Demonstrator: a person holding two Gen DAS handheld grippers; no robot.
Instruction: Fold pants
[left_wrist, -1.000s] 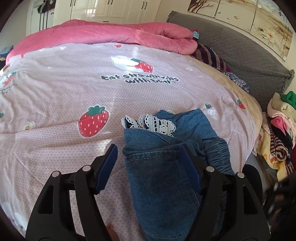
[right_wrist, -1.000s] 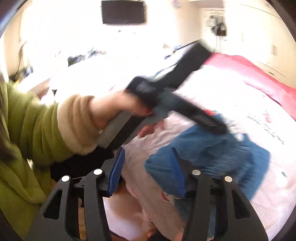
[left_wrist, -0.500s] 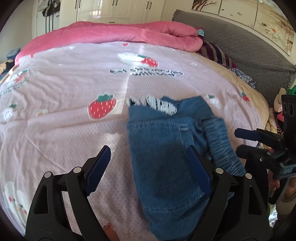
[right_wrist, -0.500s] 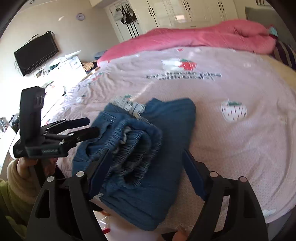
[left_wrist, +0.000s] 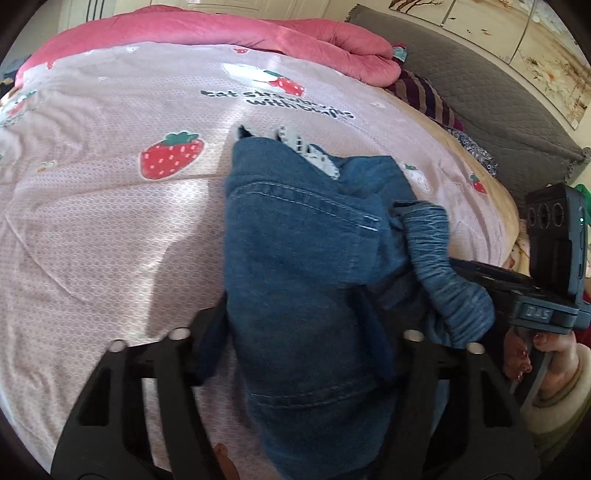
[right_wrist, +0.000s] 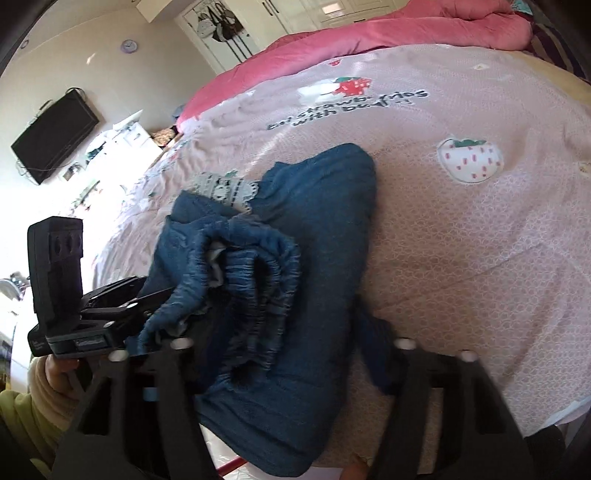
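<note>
Folded blue denim pants (left_wrist: 295, 240) with white lace trim (left_wrist: 306, 151) lie on the pink strawberry-print bed cover (left_wrist: 110, 221). Their gathered elastic waistband (right_wrist: 258, 266) bunches on top. My left gripper (left_wrist: 291, 343) straddles the near end of the bundle. Its jaws are closing and both pads meet the denim sides. My right gripper (right_wrist: 282, 347) comes at the pants (right_wrist: 325, 221) from the other side, also closing. Its left finger is partly hidden under the waistband and its right pad is against the fold's edge. Each view shows the other gripper's black body (left_wrist: 543, 288) reaching into the cloth.
A pink duvet (left_wrist: 221, 40) lies heaped at the far end, with a grey headboard (left_wrist: 480, 103) and a striped pillow (left_wrist: 424, 96) to the right. A person's hand (left_wrist: 554, 354) and green sleeve (right_wrist: 22, 413) hold the tools. The bed edge (right_wrist: 332, 469) runs just below the pants. A wall television (right_wrist: 55, 136) hangs at the left.
Both grippers came down closer onto the pants and their jaws narrowed from wide apart onto the denim. The right view swung from the person's arm round to the bed.
</note>
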